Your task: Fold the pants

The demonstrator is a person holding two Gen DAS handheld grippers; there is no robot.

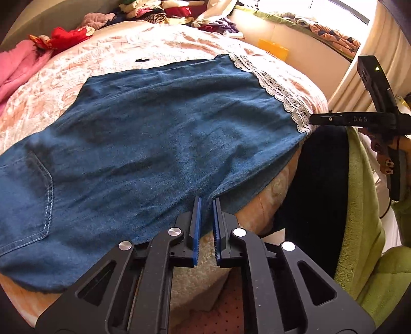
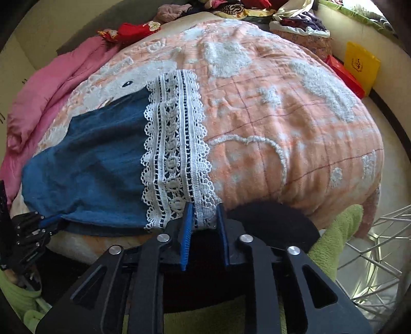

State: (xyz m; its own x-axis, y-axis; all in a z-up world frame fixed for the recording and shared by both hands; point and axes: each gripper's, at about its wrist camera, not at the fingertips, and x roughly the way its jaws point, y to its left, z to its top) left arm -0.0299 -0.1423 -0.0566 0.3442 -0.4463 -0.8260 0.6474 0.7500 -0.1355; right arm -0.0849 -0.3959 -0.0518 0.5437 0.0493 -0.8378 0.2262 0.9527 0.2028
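The left gripper [image 1: 206, 205] has its jaws nearly together at the near edge of the pants [image 1: 143, 144], whether pinching cloth I cannot tell, while the right gripper [image 2: 204, 209] stands with jaws slightly apart around the lace hem [image 2: 174, 154]. The pants lie flat along the bed [image 2: 295, 133], seemingly doubled leg on leg, so the crosswise folds look still to do. Beyond, a pink blanket [image 2: 51, 102] and heaped clothes [image 1: 154, 10] sit well clear.

The pants [image 1: 154, 133] lay flat on the blanket [image 2: 282, 123], lace hem [image 2: 174, 154] at three o'clock, clothes pile [image 1: 154, 10] at twelve.
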